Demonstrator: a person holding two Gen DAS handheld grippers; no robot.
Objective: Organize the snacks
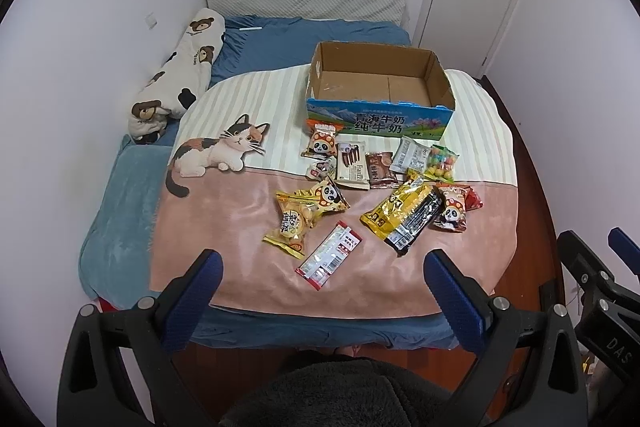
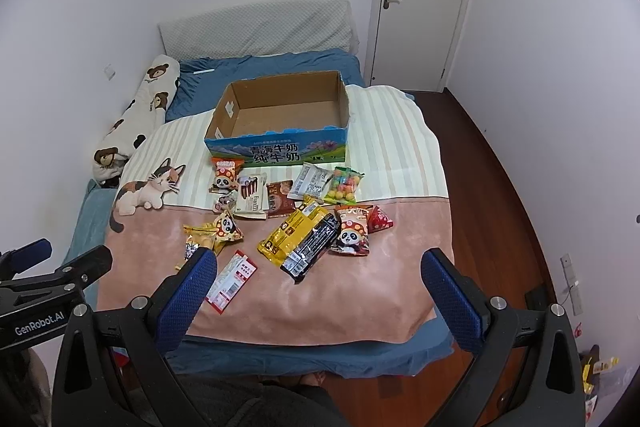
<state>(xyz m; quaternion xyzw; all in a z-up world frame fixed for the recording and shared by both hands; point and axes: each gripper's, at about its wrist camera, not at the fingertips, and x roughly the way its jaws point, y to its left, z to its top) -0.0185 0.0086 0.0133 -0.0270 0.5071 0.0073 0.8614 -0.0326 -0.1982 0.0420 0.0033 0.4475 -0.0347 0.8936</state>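
Start step: my left gripper point(image 1: 322, 267) and right gripper point(image 2: 318, 265) both released, box point(image 1: 436, 95) empty. Next: grasp red packet point(image 1: 329, 253).

The right tongs point(image 2: 320, 279) are wide apart and hold nothing, above the near end of the bed point(image 2: 280, 351). A blanket point(image 2: 360, 291) with a cat picture point(image 2: 146, 189) covers the bed. On its far part stands an open cardboard box point(image 2: 280, 119), and nothing can be seen inside it. In front of the box many snack packets lie loose: a panda packet point(image 2: 225, 173), a biscuit pack point(image 2: 251, 197), a bag of coloured candies point(image 2: 344, 185), a yellow and black pack point(image 2: 302, 241), and a red and white packet point(image 2: 232, 281) just beside the left finger. The left tongs point(image 2: 52, 259) show at the left edge. A long bear pillow point(image 2: 136, 119) lies by the wall.
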